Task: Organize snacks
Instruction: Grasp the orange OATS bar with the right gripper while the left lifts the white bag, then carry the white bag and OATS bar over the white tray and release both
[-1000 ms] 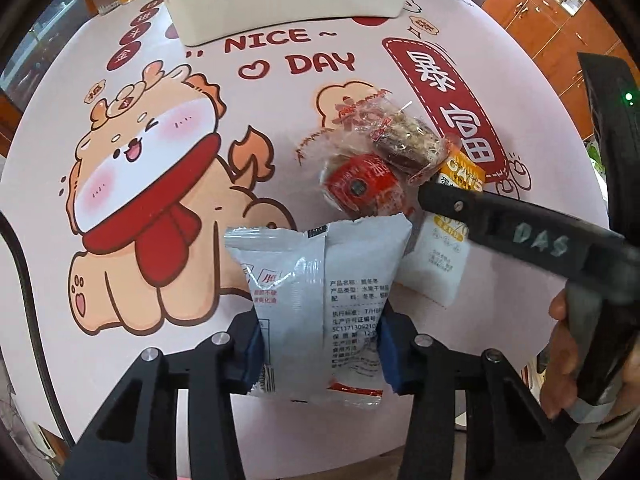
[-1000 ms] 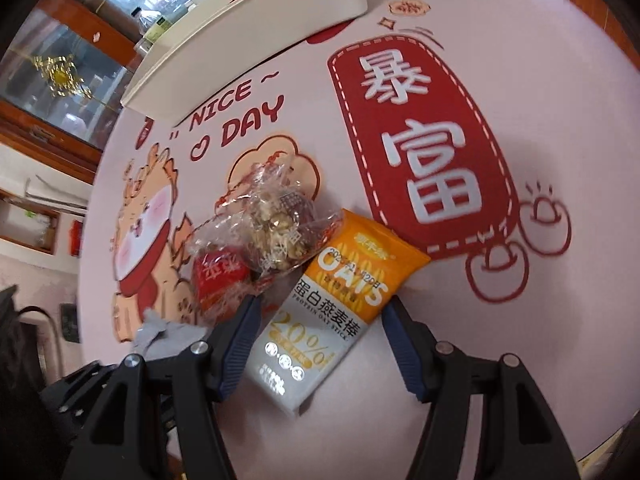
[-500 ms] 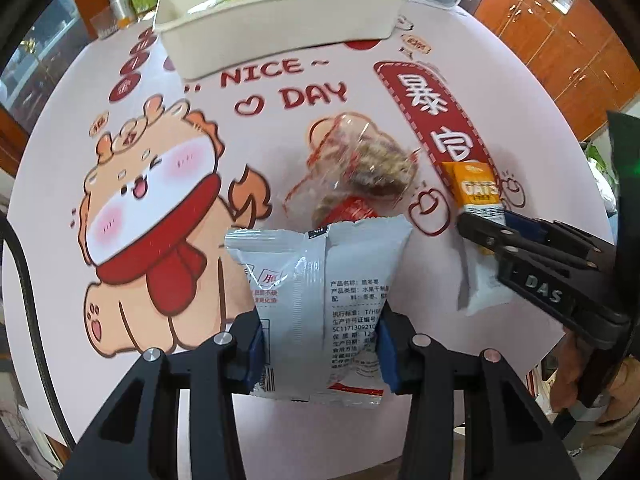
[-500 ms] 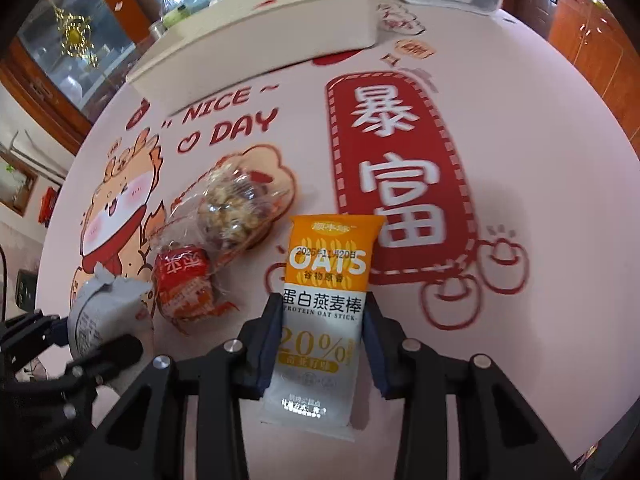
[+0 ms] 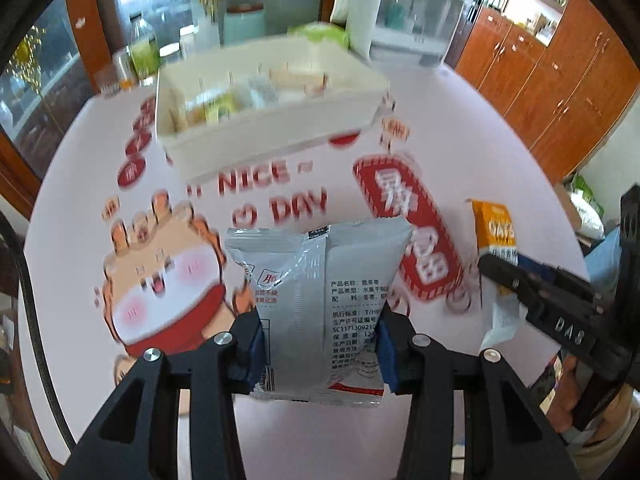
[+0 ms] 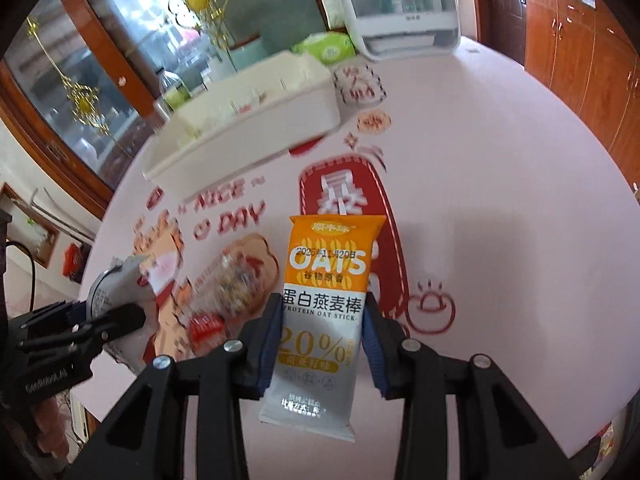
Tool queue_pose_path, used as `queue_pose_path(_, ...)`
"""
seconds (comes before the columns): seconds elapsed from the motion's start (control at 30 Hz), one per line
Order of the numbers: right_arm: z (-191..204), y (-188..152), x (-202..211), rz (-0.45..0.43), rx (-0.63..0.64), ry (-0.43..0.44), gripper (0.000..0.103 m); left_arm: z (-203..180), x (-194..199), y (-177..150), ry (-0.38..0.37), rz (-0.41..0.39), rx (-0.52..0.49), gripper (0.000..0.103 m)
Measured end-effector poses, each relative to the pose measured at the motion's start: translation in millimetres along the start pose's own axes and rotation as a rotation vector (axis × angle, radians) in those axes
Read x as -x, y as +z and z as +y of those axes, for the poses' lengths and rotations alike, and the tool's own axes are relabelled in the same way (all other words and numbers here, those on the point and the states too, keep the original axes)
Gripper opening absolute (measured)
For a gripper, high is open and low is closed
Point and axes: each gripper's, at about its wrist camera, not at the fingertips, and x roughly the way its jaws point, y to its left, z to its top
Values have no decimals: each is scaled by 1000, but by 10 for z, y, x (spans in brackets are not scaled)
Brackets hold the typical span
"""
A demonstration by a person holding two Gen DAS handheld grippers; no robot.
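My left gripper [image 5: 320, 340] is shut on a grey snack packet [image 5: 320, 292] and holds it above the table. My right gripper [image 6: 322, 340] is shut on an orange and white oat bar [image 6: 324, 300], also lifted. Each shows in the other view: the oat bar [image 5: 496, 236] at the right, the grey packet [image 6: 112, 284] at the left. A clear bag of nut candy [image 6: 236, 284] and a small red packet [image 6: 206, 328] lie on the table between the grippers. A white storage box [image 5: 272, 120] with several snacks inside stands farther back.
The round table has a pink cartoon cloth [image 5: 160, 280]. Behind the box stand a white appliance [image 5: 408, 20], a green pack [image 6: 326, 48], and bottles and jars [image 5: 140, 56]. Wooden cabinets [image 5: 560, 88] line the right side.
My right gripper closed on the oat bar and lifted it. Both grippers have risen and tilted up toward the white box, each with its snack.
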Motion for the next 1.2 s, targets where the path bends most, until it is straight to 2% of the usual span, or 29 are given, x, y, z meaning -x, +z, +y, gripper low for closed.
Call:
queue_pose_path(0.33,224,463,246,-117,28,60,38,67,442,776,51,-162,-21,44)
queue_pose_path(0.73,494,1201,463,-268,68,81,39,233,773,1691,123,-292,-45,44)
queue_pose_path(0.97,647,1830,466,-361,78,60,40,387,604,2183,148,-295,-39,44)
queue_pose_path(1.2,812,2444,186,-363,41,69,41,635,290,2552,176,-294,-8,44)
